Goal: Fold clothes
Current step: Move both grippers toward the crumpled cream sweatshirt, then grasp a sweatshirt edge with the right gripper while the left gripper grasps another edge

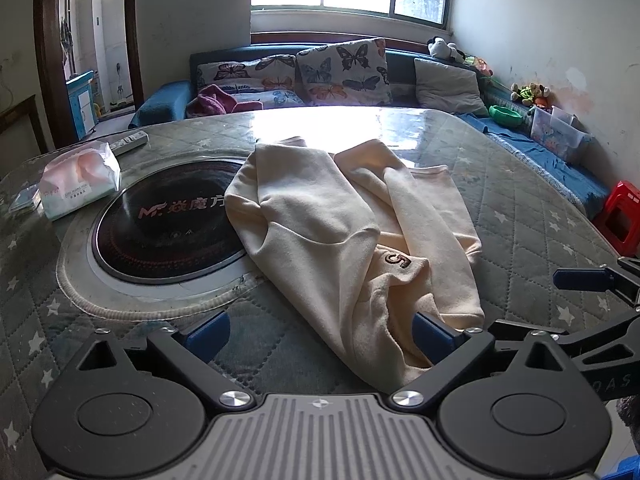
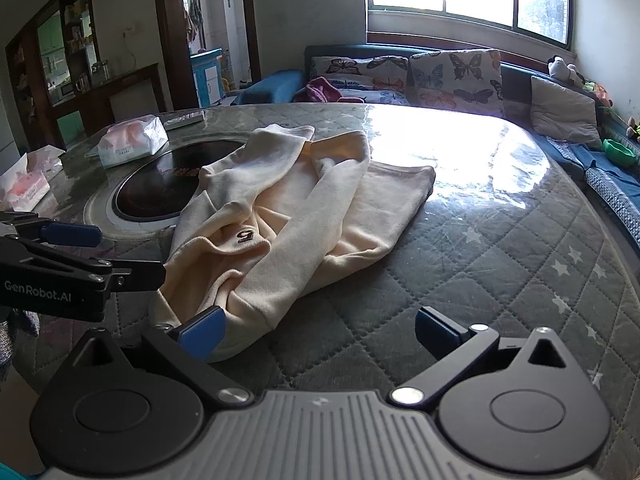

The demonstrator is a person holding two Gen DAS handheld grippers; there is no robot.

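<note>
A cream garment (image 1: pixel 344 216) with a dark embroidered mark lies crumpled on the quilted star-pattern table cover (image 1: pixel 520 216). My left gripper (image 1: pixel 320 336) is open at the garment's near end, which lies between its blue pads and against the right one. In the right wrist view the same garment (image 2: pixel 280 208) spreads ahead and to the left. My right gripper (image 2: pixel 318 332) is open there, its left pad at the garment's near hem and its right pad over bare cover. Each gripper shows at the side of the other's view: right gripper (image 1: pixel 524 302), left gripper (image 2: pixel 132 254).
A round black cooktop (image 1: pixel 168 220) is set into the table, partly under the garment. A tissue pack (image 1: pixel 80 184) and a remote (image 1: pixel 128 142) lie at the far left, another tissue pack (image 2: pixel 24 188) further left. A sofa with butterfly cushions (image 1: pixel 344 72) and a red stool (image 1: pixel 620 216) stand beyond.
</note>
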